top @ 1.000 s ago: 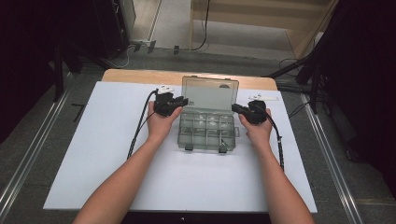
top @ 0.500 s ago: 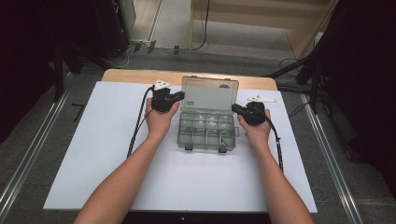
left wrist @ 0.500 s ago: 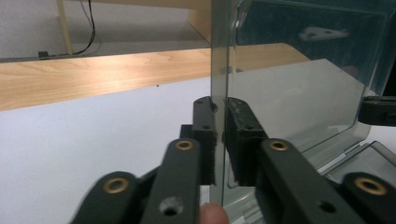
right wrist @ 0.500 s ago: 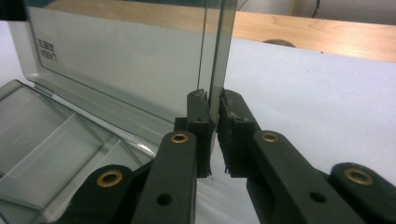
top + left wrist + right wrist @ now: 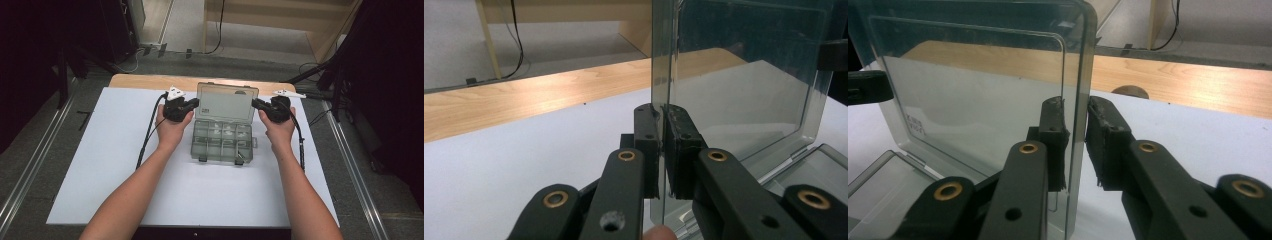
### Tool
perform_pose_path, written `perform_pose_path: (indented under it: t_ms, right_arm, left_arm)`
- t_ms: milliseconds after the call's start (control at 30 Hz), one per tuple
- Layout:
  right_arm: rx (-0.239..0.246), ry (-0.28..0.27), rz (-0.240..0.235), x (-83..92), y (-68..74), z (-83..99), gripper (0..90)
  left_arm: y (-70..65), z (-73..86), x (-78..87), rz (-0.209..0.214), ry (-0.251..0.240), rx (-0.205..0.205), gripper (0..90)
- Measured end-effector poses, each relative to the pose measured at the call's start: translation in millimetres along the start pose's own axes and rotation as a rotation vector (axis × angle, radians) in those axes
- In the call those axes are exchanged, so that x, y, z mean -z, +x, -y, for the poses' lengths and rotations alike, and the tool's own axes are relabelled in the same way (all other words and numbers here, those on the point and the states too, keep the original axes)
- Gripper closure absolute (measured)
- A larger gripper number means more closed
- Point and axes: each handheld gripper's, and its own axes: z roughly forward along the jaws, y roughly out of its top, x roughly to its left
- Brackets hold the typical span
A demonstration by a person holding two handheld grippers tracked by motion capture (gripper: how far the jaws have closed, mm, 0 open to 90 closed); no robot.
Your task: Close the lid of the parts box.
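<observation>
left gripper view shows the left gripper (image 5: 663, 150) just clamped on the upright lid (image 5: 227, 101), right gripper (image 5: 1075, 145) jaws loosening slightly around it, box (image 5: 222, 141) mid-worktop.

Clear smoky-grey plastic organiser box (image 5: 222, 142) on the white table, near its far edge, divided into small compartments; hinged lid (image 5: 226, 101) raised upright at the back, transparent with rounded corners and a small label at one lower corner
</observation>
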Motion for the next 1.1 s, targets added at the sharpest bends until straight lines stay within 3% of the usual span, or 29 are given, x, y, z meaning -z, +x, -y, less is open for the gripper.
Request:
perform_pose_path:
  t_ms: [233,367,467,667,800,867,967,1100]
  right_arm:
    - [0.025,-0.018,0.049,2.6,7.1,3.9,86.2]
    - [0.044,-0.027,0.05,3.3,9.8,4.2,86.3]
    - [0.048,-0.036,0.048,3.5,9.7,5.4,86.3]
    - [0.066,-0.071,0.052,4.7,10.7,10.7,86.3]
    - [0.071,-0.075,0.056,5.3,12.1,10.9,86.3]
    - [0.072,-0.079,0.052,5.7,11.7,11.5,86.3]
    - [0.08,-0.092,0.053,6.2,12.5,13.3,86.3]
    - [0.095,-0.117,0.056,7.0,14.1,16.7,86.3]
  left_arm:
    - [2.3,1.7,0.8,0.006,0.008,0.018,83.8]
    - [5.2,-0.8,7.1,0.044,0.008,0.027,69.9]
    - [6.5,-4.4,13.5,0.072,-0.007,0.018,69.3]
    - [14.4,-10.9,21.7,0.152,-0.033,0.065,74.1]
    - [22.6,-13.5,25.4,0.14,-0.05,0.116,78.0]
    - [26.5,-14.2,24.3,0.111,-0.037,0.145,81.3]
    - [29.7,-17.4,17.4,0.082,0.008,0.155,87.2]
    - [31.8,-22.6,5.5,0.088,0.046,0.185,90.0]
